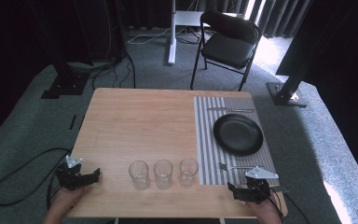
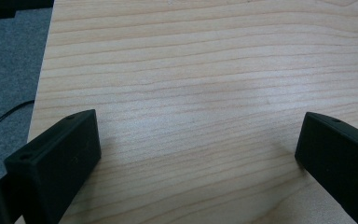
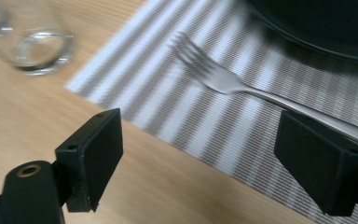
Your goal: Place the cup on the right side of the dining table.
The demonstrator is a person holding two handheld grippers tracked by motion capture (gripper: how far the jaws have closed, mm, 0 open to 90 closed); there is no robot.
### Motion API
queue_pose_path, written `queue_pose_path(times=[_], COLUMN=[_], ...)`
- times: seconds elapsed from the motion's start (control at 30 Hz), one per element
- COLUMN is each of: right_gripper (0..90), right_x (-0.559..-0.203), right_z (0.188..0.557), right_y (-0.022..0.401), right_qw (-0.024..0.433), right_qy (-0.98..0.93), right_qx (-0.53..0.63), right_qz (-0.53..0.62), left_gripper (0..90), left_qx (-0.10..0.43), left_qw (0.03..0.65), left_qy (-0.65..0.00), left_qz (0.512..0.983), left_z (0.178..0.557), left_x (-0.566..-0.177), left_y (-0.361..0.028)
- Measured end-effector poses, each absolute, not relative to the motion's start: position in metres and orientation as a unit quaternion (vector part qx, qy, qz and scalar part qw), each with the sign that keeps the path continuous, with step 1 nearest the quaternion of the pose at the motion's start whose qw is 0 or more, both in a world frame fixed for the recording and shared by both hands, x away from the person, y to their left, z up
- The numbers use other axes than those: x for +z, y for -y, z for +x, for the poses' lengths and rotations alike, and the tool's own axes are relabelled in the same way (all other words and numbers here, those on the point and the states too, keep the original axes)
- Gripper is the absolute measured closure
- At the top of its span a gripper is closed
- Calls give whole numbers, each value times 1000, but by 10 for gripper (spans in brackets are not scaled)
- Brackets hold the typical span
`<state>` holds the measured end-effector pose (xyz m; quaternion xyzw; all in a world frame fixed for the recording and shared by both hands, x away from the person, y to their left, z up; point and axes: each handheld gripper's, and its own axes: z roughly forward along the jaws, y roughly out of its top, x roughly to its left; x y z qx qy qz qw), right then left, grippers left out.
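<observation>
well, the right gripper (image 1: 247, 190) is hanging at the near right corner of the table (image 1: 140, 121), jaws spread w/ nothing between them, just near of the fork (image 3: 214, 77). the fork is lying on the striped mat (image 1: 205, 140), near side of the black plate (image 1: 238, 134), tines pointing left twd the glasses. the left gripper (image 1: 78, 178) is sitting at the near left corner, jaws wide apart over bare wood, pinching nothing.

risks, as i'm judging it: the fork handle is running right past the right-hand jaw, so a low approach is likely nudging it sideways or dragging the mat instead of gripping. thin flat metal is prob slipping or twisting if pinched off-centre. the nearest glass (image 3: 37, 44) is standing just left of the mat edge, so a wide swing left is risking a knock. the plate rim is also close on the far side.

writing: no brand, label or text is readable anywhere.
</observation>
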<state>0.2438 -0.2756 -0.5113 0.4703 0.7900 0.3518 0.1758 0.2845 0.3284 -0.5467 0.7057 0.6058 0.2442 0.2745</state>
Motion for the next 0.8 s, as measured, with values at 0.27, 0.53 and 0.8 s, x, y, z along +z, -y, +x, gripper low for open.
queue_pose_path(times=[0.27, 0.53, 0.8], right_gripper=[165, 166, 166], right_x=[-500, -488, -476], right_z=[240, 237, 238], right_y=[262, 250, 238], right_qw=[160, 147, 142], right_qy=[-800, -812, -817], right_qx=[386, 402, 420], right_qz=[430, 396, 369], left_gripper=[4, 4, 4], left_qx=[244, 244, 244], left_qw=[275, 274, 274], left_qy=[-606, -606, -606], left_qz=[706, 706, 706], left_z=[284, 284, 284], left_x=[-547, -547, -547], left_y=[-328, -328, -328])
